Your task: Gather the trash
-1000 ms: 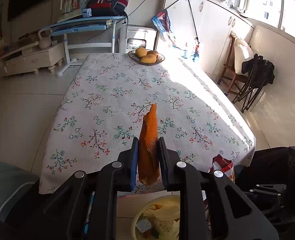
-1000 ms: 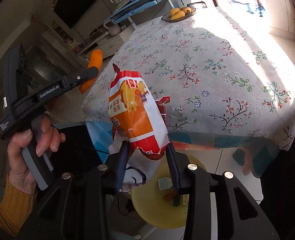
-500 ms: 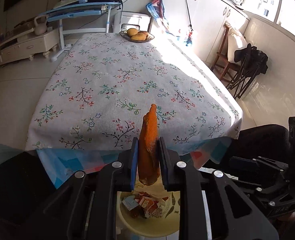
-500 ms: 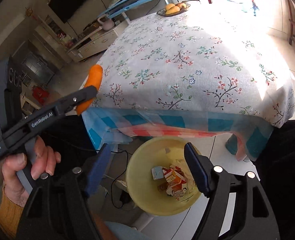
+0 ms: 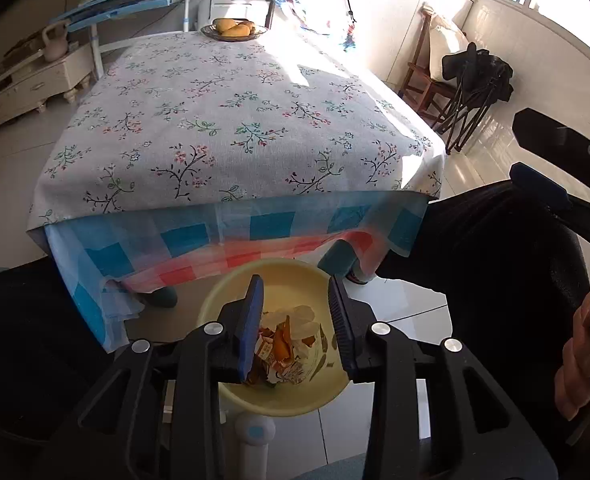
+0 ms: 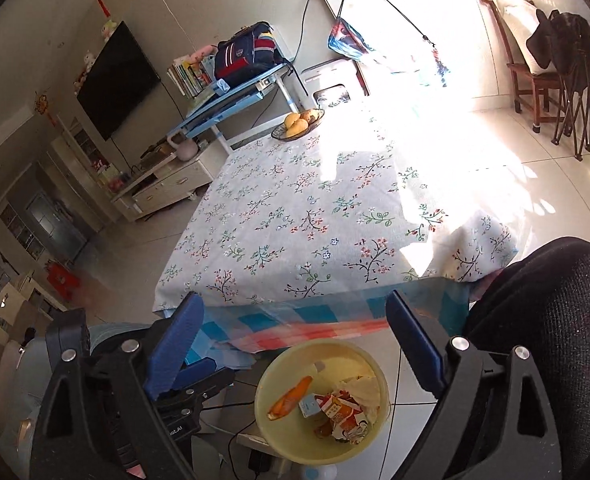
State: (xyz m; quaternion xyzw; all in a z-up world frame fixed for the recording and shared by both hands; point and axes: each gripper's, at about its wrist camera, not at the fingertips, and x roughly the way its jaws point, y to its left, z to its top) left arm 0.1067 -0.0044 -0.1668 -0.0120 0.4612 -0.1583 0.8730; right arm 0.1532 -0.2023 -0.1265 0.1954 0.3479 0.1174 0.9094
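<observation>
Down on the tiled floor, just off the near edge of the table [image 5: 231, 128], sits a pale yellow bin [image 6: 281, 436], partly tucked under the hanging blue-and-red checked cloth [image 5: 255, 236]. Inside it lies a heap of trash: an orange peel [image 6: 291, 398] leaning against the wall at about 9 o'clock, a red-and-orange snack wrapper [image 6: 345, 412] crumpled toward the centre, a small carton [image 6: 310, 406] between them, and some crumpled whitish paper [image 6: 361, 386] at 2 o'clock. At the table's far end, around 12 o'clock, a shallow dish [image 5: 234, 34] holds yellow fruit [image 5: 231, 27]. The left gripper [image 5: 295, 320] is tipped steeply down right over the bin's mouth, its jaws parting with nothing pinched between them, only the litter showing through the gap. The right gripper [image 6: 295, 340] hangs higher and angled less steeply, above the bin's rim, jaws spreading wide and empty. In the left camera's view the right hand [image 5: 579, 356] shows at 3 o'clock, fingers curled round its handle, beside a black chair back [image 6: 555, 320].
</observation>
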